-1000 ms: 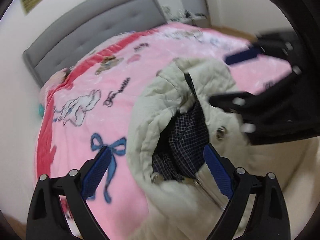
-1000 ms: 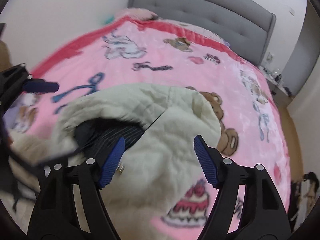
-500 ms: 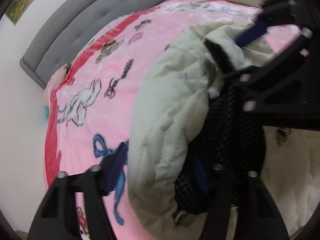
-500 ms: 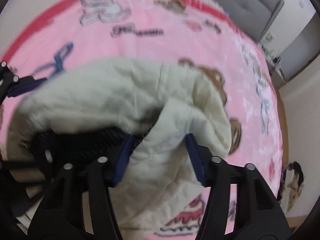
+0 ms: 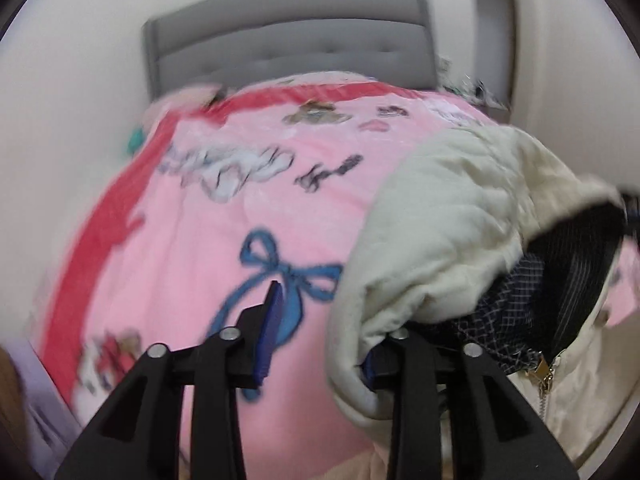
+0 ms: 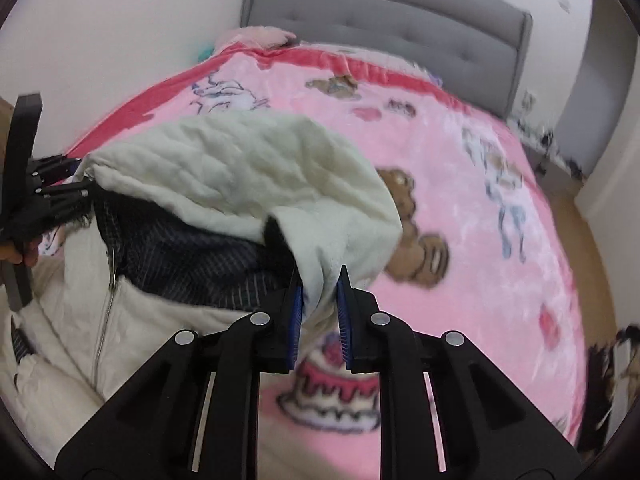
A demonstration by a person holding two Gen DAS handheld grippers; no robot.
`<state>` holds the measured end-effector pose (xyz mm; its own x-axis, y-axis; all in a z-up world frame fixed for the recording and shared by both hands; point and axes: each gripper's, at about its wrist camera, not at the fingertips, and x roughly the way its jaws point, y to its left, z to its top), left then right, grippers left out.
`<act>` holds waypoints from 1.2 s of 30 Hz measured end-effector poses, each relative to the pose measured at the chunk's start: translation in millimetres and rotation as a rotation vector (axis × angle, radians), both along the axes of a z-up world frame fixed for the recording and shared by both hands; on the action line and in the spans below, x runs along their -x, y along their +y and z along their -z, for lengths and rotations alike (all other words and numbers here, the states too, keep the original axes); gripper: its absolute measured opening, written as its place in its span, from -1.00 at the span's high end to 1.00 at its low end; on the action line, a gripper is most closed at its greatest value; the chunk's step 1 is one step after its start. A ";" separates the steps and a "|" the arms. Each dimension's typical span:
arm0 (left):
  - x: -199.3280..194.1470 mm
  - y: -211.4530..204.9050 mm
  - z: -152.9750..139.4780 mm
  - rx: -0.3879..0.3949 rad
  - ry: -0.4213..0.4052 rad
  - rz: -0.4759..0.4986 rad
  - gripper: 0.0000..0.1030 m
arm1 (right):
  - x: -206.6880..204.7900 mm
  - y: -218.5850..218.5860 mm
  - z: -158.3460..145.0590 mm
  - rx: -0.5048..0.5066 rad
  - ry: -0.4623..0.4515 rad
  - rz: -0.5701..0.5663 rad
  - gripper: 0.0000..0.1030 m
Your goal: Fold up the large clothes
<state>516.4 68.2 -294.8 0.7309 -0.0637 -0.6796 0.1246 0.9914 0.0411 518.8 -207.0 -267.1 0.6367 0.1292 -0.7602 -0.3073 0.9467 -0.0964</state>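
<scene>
While the cream quilted jacket point(image 6: 248, 176) hangs lifted above the pink blanket point(image 6: 472, 216), the scene reads so:

Right gripper point(image 6: 319, 312): jaws narrow, blue pads pinching a cream fold of the jacket's edge between them, at 6 o'clock in the right wrist view.

Left gripper point(image 5: 320, 334): its left blue pad point(image 5: 271, 332) stands bare over the blanket; the right finger is buried under the jacket's rolled hem at 5 o'clock. The gap between them looks fairly wide, and I cannot tell whether cloth is truly gripped.

Jacket: cream shell point(image 5: 448, 216) draped from 1 to 5 o'clock in the left wrist view, dark checked lining point(image 5: 560, 280) showing in the opening, a brass zipper pull point(image 5: 545, 369) at its lower edge.

Edges: the blanket's red border point(image 5: 104, 216) runs along the left side and across the top beside the grey tufted headboard point(image 5: 288, 52) at 12 o'clock. White wall lies beyond the border at 9 o'clock.

Open room: bare blanket from 12 to 3 o'clock in the right wrist view, with wooden floor point(image 6: 576, 232) past the bed's right edge.

Writing: dark script on the blanket point(image 5: 328, 172), too blurred to read. Prints include a blue bow point(image 5: 288, 276), a bear point(image 6: 416, 232) and a cake point(image 6: 332, 392).
</scene>
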 end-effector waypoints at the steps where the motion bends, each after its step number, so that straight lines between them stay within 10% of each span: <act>1: -4.4 3.9 6.8 0.021 0.039 -0.024 0.21 | -3.6 -4.9 13.6 0.007 0.062 0.037 0.71; 7: -28.2 11.1 55.3 0.084 0.288 -0.163 -0.05 | -23.3 -33.3 72.7 -0.072 0.266 0.263 0.58; 13: -24.5 11.8 41.8 0.067 0.246 -0.122 -0.58 | -21.1 -22.2 60.9 -0.136 0.214 0.233 0.57; 16: -16.3 10.4 18.0 0.033 0.109 -0.018 -0.65 | -18.5 -31.0 35.9 -0.170 0.113 0.206 -0.12; 24: -42.0 -63.9 -5.2 -0.408 0.020 0.189 -0.72 | -53.6 5.1 30.2 0.195 0.102 0.080 -0.16; 29: -70.6 -97.3 4.4 -0.680 0.019 0.237 -0.72 | -72.2 22.8 34.0 0.251 0.118 0.049 -0.24; 32: -82.6 -111.9 19.5 -0.813 0.086 0.251 -0.28 | -87.9 32.0 51.7 0.324 0.192 0.056 -0.05; 34: -91.8 -119.1 21.8 -0.807 0.112 0.233 0.30 | -92.5 35.7 54.1 0.327 0.194 0.037 0.78; 36: -102.4 -116.0 21.7 -0.773 0.152 0.169 0.71 | -100.3 27.6 47.6 0.283 0.177 0.094 0.92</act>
<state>618.7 -47.7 -316.5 0.6493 0.3638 -0.6679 0.3296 0.6568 0.6782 619.0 -179.4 -314.6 0.4910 -0.1553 -0.8572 -0.2556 0.9150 -0.3122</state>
